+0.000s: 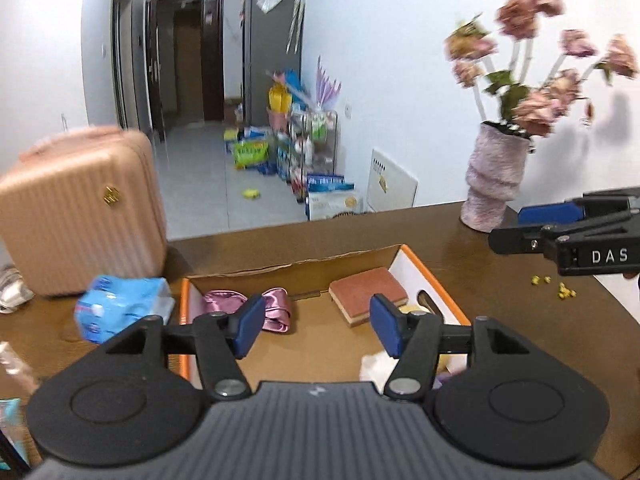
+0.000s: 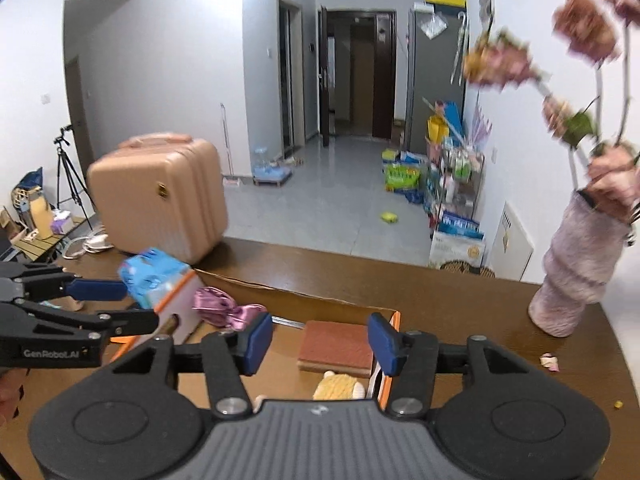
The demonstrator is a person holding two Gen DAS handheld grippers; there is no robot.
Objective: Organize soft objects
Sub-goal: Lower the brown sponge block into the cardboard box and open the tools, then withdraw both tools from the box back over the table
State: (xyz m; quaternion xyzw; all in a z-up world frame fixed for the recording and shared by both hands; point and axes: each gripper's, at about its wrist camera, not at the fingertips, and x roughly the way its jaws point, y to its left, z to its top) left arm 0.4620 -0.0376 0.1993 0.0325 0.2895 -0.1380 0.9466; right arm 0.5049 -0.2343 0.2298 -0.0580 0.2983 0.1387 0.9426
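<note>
— Left wrist view: any lettering?
— "DAS" on the right gripper (image 1: 516, 226); "GenRobot.AI" on the left gripper (image 2: 136, 306). Both jaws parted, empty; the sponge (image 1: 366, 294) lies inside the cardboard box (image 1: 430, 280).

right gripper (image 2: 320, 344): jaws apart, empty | cardboard box (image 2: 394, 316) at 6 o'clock: brown sponge (image 2: 336, 346), pink satin cloth (image 2: 224, 310), yellow plush (image 2: 338, 387) | vase (image 2: 576, 268) at 3 o'clock on bench (image 2: 460, 304)
</note>
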